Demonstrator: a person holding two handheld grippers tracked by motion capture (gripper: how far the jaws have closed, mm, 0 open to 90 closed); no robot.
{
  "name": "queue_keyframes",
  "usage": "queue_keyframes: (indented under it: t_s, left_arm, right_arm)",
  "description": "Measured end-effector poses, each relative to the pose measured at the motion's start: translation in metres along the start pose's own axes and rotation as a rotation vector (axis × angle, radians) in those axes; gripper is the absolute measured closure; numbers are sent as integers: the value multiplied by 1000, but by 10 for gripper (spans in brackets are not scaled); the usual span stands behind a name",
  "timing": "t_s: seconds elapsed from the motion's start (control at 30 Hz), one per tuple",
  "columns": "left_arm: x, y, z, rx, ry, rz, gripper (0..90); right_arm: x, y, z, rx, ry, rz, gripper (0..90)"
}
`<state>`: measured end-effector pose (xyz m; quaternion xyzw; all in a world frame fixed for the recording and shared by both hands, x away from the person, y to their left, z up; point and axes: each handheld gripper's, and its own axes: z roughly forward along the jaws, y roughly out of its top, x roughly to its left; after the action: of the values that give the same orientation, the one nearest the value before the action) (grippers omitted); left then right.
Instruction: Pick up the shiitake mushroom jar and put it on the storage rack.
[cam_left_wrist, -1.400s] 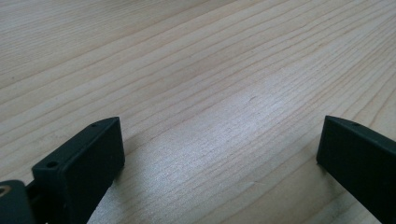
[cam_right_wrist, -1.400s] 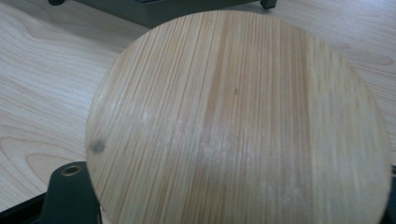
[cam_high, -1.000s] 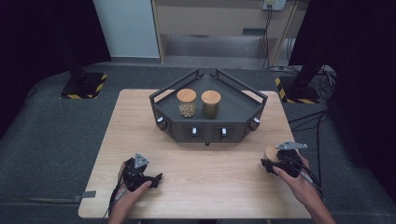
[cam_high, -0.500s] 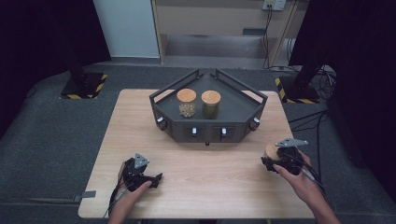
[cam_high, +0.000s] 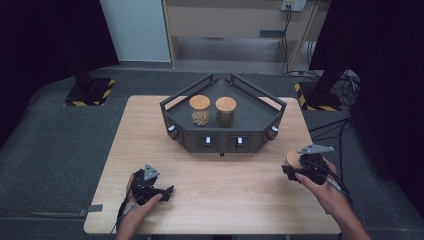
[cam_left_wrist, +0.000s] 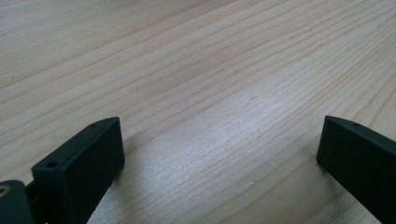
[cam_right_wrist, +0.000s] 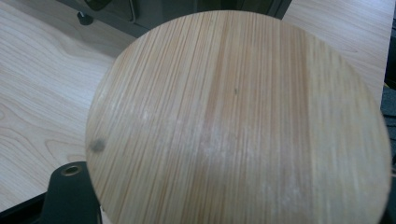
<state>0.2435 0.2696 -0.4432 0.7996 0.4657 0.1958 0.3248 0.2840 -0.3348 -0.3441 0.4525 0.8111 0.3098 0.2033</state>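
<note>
I see the table (cam_high: 210, 200) carrying a dark tray (cam_high: 270, 125) with two wood-lidded jars: one (cam_high: 200, 110) holds pale round pieces, the other (cam_high: 225, 111) something dark. At the right edge, my right gripper (cam_high: 300, 169) has its jaws clamped on a third jar (cam_right_wrist: 238, 121), its lid facing the camera. My left gripper (cam_high: 150, 187) rests on the table, jaws apart. I read no writing.

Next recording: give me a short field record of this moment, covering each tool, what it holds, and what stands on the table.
Surface: wooden table
Left tool: low over bare wood, jaws apart, holding nothing
Right tool: shut on a jar with a bamboo lid, near the table's right edge
Rack: dark angular tray at the table's far middle
In the tray: two lidded jars side by side, upright
</note>
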Motion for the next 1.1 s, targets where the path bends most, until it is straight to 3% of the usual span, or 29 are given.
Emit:
queue_keyframes:
  t_s: [1.1]
  left_arm:
    - [0, 0, 0, 1, -2, 0, 0]
  right_arm:
    - [9, 38, -5, 8, -3, -59, 257]
